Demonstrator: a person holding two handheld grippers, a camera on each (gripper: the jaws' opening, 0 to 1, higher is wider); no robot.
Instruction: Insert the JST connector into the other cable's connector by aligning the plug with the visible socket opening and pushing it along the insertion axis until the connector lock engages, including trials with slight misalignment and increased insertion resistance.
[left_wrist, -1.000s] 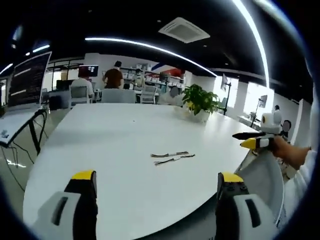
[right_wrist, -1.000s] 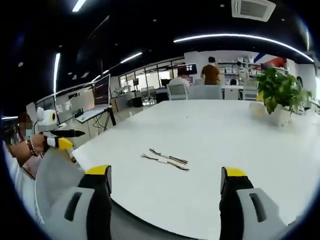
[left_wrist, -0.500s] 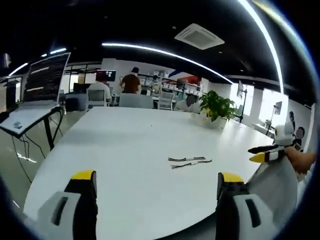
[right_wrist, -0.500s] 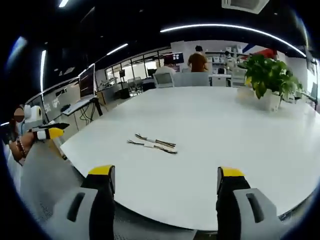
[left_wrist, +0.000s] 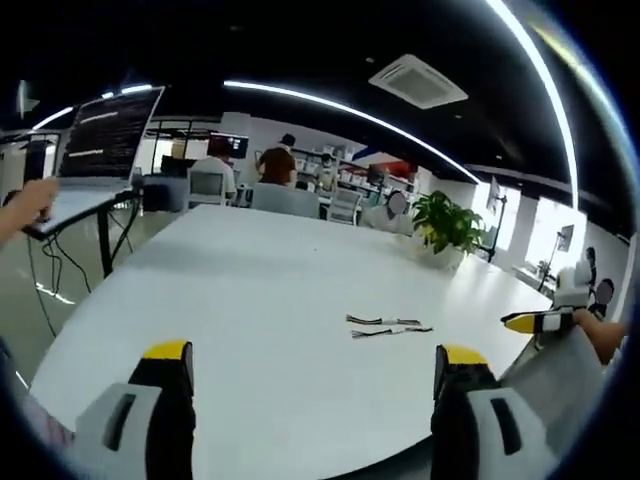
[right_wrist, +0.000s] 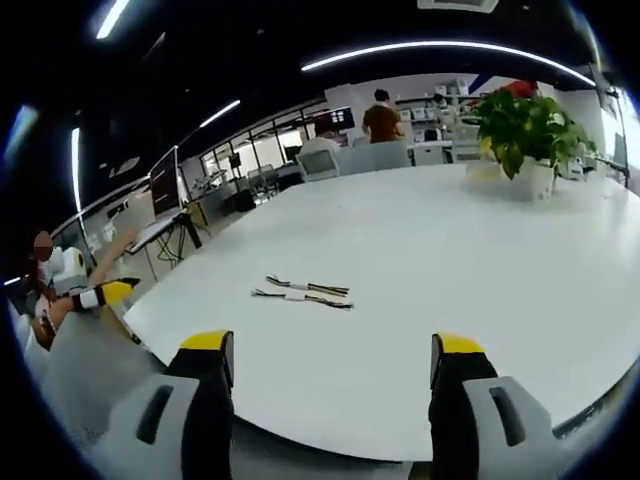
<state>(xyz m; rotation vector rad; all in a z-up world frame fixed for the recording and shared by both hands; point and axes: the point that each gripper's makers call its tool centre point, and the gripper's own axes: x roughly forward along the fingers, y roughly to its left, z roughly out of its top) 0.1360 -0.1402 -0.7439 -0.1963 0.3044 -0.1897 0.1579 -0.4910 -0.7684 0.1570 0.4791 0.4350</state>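
Both claws, left claw (left_wrist: 312, 365) and right claw (right_wrist: 332, 352), gape empty. Mid-frame on the white table (right_wrist: 480, 250) lie two thin cables (right_wrist: 300, 293): light, limp, small. Best pinched at the stiff connector housings, not the wires.

Two cables (left_wrist: 388, 326) (right_wrist: 300, 292) side by side on the table (left_wrist: 230, 290) (right_wrist: 470, 250), near the edge, one just behind the other. Potted plant (left_wrist: 445, 225) (right_wrist: 525, 135) farther back on the same table, toward its far right. Left gripper (left_wrist: 312, 395) and right gripper (right_wrist: 330, 385) both short of the table's near edge, jaws spread wide, well apart from the cables. Laptop (left_wrist: 100, 150) on a stand left of the table. Chairs (left_wrist: 275, 200) behind the far edge, people (right_wrist: 381, 115) beyond them.
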